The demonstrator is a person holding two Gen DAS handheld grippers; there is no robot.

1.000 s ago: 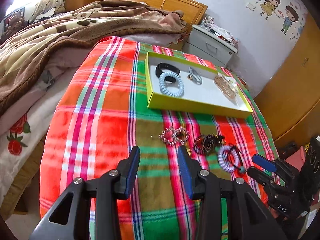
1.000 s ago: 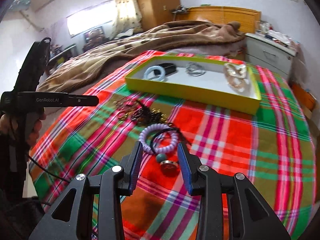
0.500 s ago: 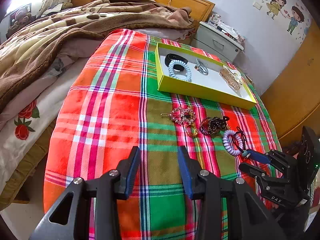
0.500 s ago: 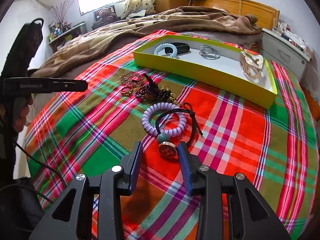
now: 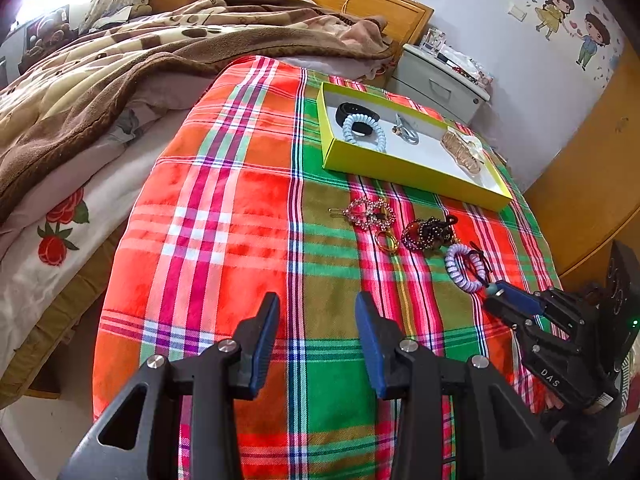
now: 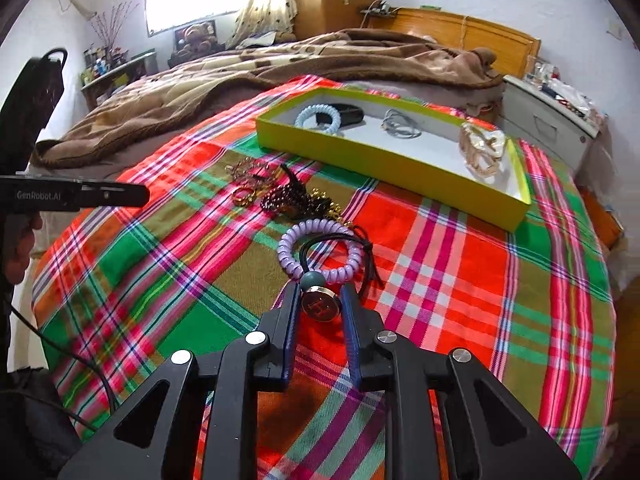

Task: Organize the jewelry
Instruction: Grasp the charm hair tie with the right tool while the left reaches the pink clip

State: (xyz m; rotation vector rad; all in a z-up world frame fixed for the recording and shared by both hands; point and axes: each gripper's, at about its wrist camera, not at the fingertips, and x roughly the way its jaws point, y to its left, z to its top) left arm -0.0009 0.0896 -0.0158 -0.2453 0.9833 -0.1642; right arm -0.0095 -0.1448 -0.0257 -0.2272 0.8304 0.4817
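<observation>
Right tool [image 6: 320,304] closing around round copper-toned metal disc charm [image 6: 320,307] of black cord hair tie [image 6: 344,248]; contact seemingly made, firm clamp unconfirmed. Charm light, rigid, slippery; grip edges. Cord lies across lilac plastic spiral hair tie [image 6: 320,254] on plaid bedspread [image 6: 460,280]; may drag it. Yellow-green shallow cardboard tray [image 6: 384,168] beyond. Left tool [image 5: 316,344] apart, idle.

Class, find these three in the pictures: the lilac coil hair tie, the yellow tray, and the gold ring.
lilac coil hair tie [image 6: 285,254]: right wrist view, left side of its coil.
yellow tray [image 6: 384,168]: right wrist view, near outer wall.
gold ring [image 5: 387,240]: left wrist view, on its band.
</observation>
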